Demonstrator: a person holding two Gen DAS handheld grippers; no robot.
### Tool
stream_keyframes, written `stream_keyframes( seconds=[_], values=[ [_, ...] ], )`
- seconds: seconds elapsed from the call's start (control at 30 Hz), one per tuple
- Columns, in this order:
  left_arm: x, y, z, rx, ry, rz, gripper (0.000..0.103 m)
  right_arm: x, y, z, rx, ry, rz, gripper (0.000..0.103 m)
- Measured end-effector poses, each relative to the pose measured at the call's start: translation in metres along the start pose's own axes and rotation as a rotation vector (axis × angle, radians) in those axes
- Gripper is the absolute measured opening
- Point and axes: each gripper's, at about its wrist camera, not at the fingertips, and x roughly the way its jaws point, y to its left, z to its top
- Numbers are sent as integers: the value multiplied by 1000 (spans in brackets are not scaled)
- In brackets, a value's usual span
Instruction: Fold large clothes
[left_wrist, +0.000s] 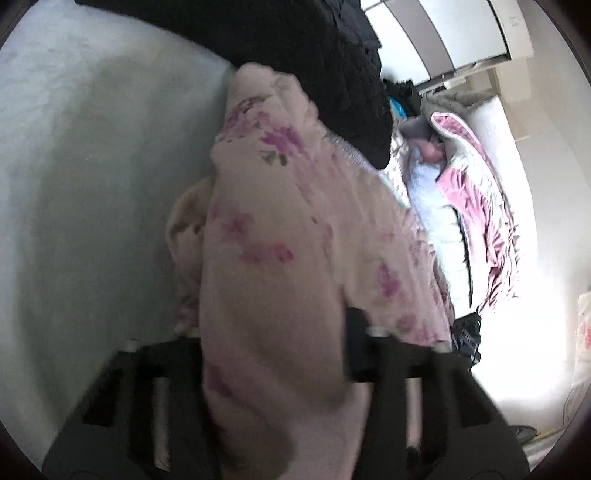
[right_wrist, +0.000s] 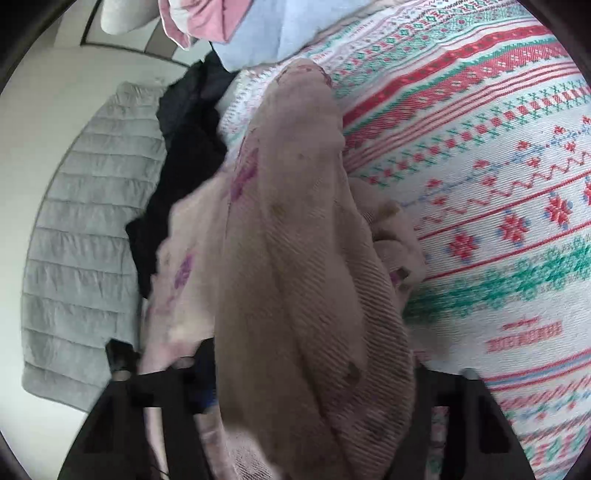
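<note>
Pale pink floral garment (left_wrist: 266, 236), soft ribbed fabric, bunched lengthwise, draped over grey bedding and patterned blanket

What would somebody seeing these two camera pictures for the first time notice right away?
First, the pale pink floral garment, bunched up and filling the middle of both views, running down between each gripper's fingers. In the right wrist view, a bright red and green patterned blanket covers the whole right side, with a grey quilted cover on the left. In the left wrist view, a black garment sits at the top behind the pink one.
</note>
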Motion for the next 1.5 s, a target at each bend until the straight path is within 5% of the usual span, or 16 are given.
stream_keyframes(
  seconds=[0.27,0.5,0.7,0.77,0.8,0.87,0.93,1.03,1.2,1.3,1.37,1.4,1.5],
  values=[
    [-86,-84,8,191,-242,-38,19,-74,103,-5,-188,-225,68,37],
    [-176,-129,65,329,-480,-15,19,-84,226,44,-382,-352,166,37],
    [-220,-131,144,383,-701,93,22,-14,316,139,-445,-405,244,39],
    [-213,-118,177,397,-765,185,32,29,331,173,-435,-399,220,54],
    [-205,-110,191,398,-786,251,48,53,333,191,-409,-393,183,60],
    [-181,-85,221,360,-826,416,62,108,323,226,-327,-383,41,69],
    [-147,-37,253,250,-781,554,67,152,304,247,-237,-376,-127,69],
    [-119,7,261,148,-702,538,60,184,277,247,-182,-358,-150,69],
    [-103,4,235,297,-729,473,61,202,296,214,-393,-352,-152,69],
    [-63,10,254,294,-555,586,61,225,312,205,-467,-301,-256,69],
    [-58,10,253,257,-545,620,61,224,325,194,-487,-311,-269,69],
    [-64,3,246,258,-584,611,65,215,324,190,-493,-312,-253,69],
    [-71,-24,216,292,-607,629,97,196,339,165,-541,-323,-237,71]
  ],
)
